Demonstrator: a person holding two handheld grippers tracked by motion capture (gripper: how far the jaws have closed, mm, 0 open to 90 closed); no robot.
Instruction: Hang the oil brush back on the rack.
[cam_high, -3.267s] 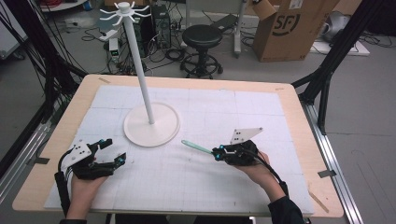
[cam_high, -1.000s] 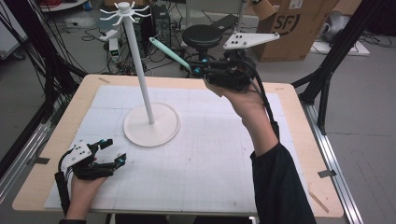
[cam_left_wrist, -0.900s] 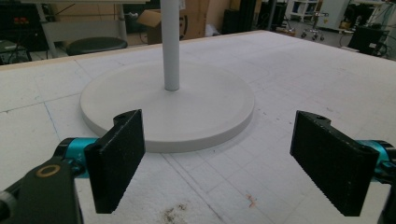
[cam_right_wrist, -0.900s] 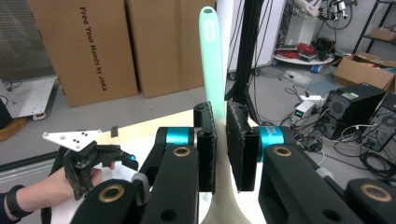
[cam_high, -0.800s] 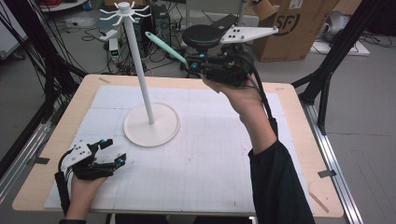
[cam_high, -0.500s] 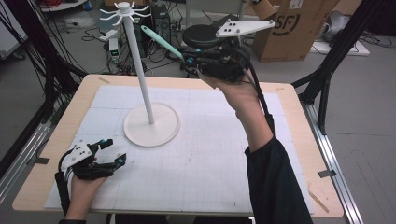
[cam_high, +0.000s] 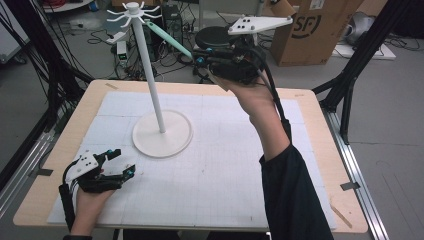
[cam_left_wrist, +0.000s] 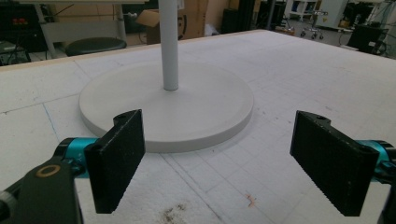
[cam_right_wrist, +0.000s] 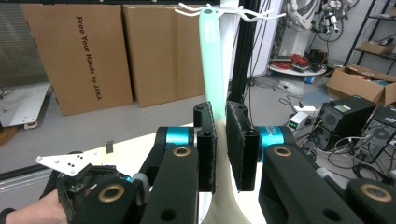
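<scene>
Raised further since half a second ago, the right gripper (cam_high: 199, 54) now carries the mint-green spatula's (cam_high: 169, 38) far end up to the hooks at the top of the white stand (cam_high: 150, 75).

At left, the left gripper (cam_high: 116, 162) rests on the white mat (cam_high: 220, 165), its 2 jaws spread wide and holding nothing, pointed at the stand's round base. At right, the raised gripper's 2 jaws are clamped on the spatula's handle, the tool slanting up toward the hooks; whether it touches a hook is unclear.
</scene>
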